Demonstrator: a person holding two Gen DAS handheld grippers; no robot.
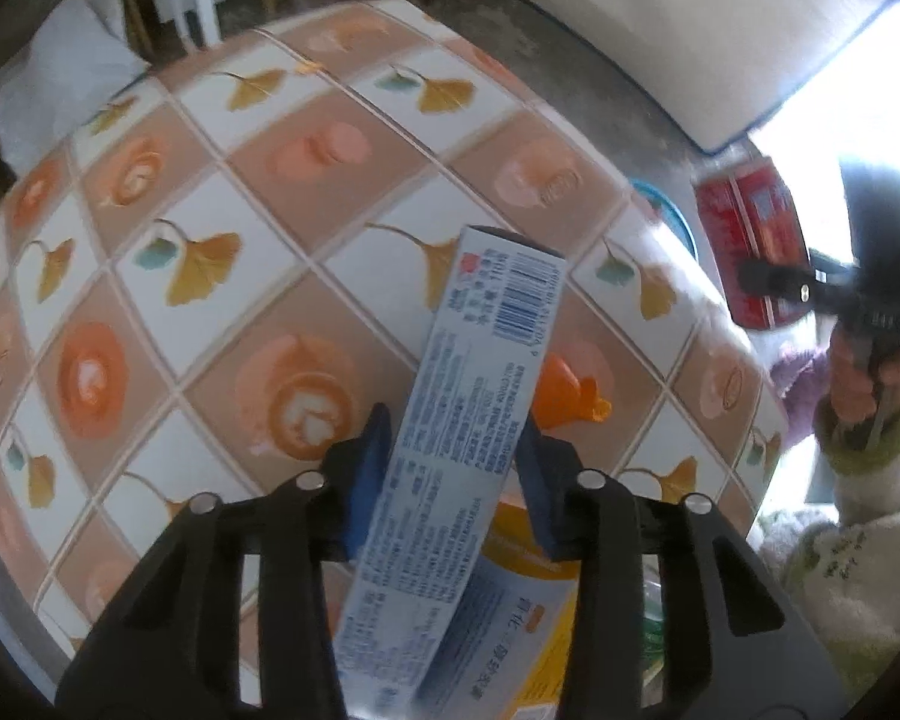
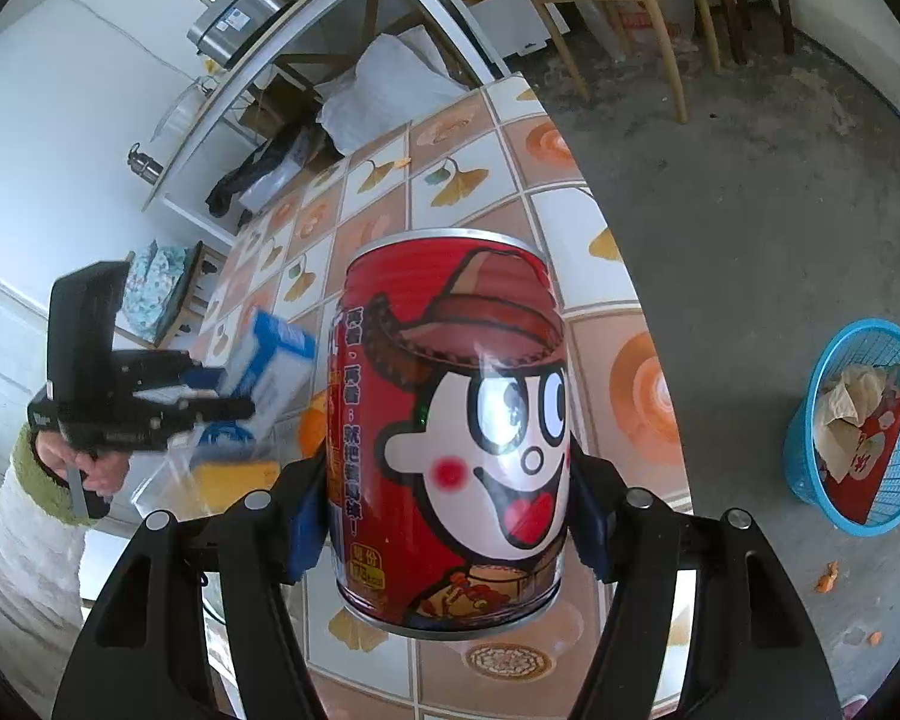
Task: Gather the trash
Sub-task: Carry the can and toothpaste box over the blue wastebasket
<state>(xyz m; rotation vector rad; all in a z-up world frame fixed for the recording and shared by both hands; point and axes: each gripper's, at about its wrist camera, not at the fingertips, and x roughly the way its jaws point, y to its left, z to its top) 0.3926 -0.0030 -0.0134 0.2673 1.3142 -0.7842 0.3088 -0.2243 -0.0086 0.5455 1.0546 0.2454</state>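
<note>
Our left gripper (image 1: 450, 456) has its blue pads on either side of a long blue-and-white box (image 1: 450, 420). The pads look pressed against its narrow sides, so we read it as gripped, low on its length. Our right gripper (image 2: 444, 516) clamps a red can (image 2: 450, 420) round its belly, one pad on each side.

The box is the likelier one to go wrong. It is light card, held near one end with most of its length sticking out past the fingers, so a quick swing could pivot it in the pads or crush it until it slips. The can is smooth and round; held only at two lines, it could rotate or slide out if we tilt it hard.

Both items hang above the tiled table (image 1: 180, 210). The blue basket (image 2: 852, 426) stands on the floor beyond the table edge, already holding paper, and a release from high up could miss it.

The box carries a barcode and small print. The can shows a cartoon face and looks undented.
</note>
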